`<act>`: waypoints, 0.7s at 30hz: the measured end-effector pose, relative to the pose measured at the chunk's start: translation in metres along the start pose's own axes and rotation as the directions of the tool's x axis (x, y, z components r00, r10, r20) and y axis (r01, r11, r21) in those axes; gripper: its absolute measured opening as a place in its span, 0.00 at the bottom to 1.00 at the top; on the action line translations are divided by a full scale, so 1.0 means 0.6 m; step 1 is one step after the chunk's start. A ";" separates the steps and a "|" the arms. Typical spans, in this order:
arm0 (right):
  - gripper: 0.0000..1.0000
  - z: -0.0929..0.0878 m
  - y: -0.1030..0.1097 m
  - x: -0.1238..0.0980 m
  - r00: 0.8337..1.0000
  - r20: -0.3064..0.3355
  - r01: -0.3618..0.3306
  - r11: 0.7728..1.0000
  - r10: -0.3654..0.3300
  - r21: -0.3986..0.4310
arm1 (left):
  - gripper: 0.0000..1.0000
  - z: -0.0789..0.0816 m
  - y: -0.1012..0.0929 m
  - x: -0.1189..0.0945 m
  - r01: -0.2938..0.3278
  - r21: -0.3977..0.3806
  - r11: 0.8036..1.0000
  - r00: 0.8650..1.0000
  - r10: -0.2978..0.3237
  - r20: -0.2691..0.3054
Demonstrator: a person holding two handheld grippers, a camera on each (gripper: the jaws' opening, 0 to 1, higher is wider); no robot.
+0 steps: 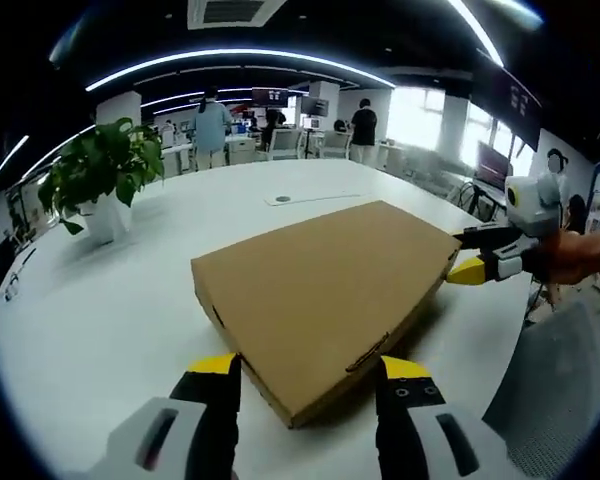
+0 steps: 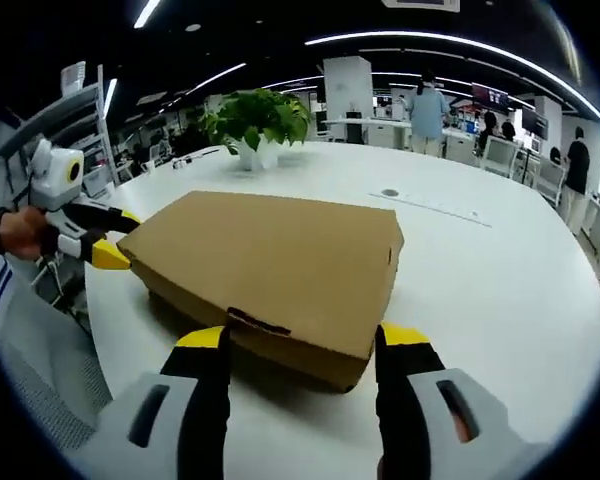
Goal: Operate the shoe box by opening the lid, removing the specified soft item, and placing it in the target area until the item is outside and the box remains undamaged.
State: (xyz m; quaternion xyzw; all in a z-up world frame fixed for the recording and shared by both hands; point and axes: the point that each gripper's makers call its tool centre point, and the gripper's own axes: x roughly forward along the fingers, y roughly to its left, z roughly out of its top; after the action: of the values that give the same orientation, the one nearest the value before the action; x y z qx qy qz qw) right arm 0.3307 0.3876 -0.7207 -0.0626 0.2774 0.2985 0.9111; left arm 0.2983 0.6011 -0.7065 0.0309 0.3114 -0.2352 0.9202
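Note:
A closed brown cardboard shoe box (image 1: 325, 285) lies flat on the round white table (image 1: 100, 310), its lid down. My left gripper (image 1: 310, 368) is open, and its yellow-tipped jaws straddle the box's near corner. In the left gripper view the right gripper (image 1: 475, 258) stands at the box's far right corner, held by a hand. In the right gripper view the box (image 2: 270, 265) fills the middle, and my right gripper (image 2: 302, 338) is open around its near edge, by a small tab in the lid. The left gripper (image 2: 105, 238) shows at the box's left end. What the box holds is hidden.
A potted green plant (image 1: 105, 175) in a white pot stands on the table's far side; the same plant (image 2: 255, 120) shows in the right gripper view. A round grommet (image 2: 388, 192) sits in the tabletop beyond the box. People (image 1: 212, 125) and desks are in the background. A grey chair (image 1: 555, 390) stands beside the table.

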 end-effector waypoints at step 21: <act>0.54 0.032 0.001 -0.032 0.997 0.071 0.005 0.997 -0.010 0.071 | 0.52 0.030 -0.007 -0.030 -0.021 -0.088 0.996 0.998 0.026 0.058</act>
State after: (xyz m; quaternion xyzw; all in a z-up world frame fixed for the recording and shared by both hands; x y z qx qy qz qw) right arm 0.3264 0.3838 -0.6943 -0.0206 0.2547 0.2872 0.9232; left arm 0.2942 0.6013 -0.6811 -0.0128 0.2936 -0.2113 0.9322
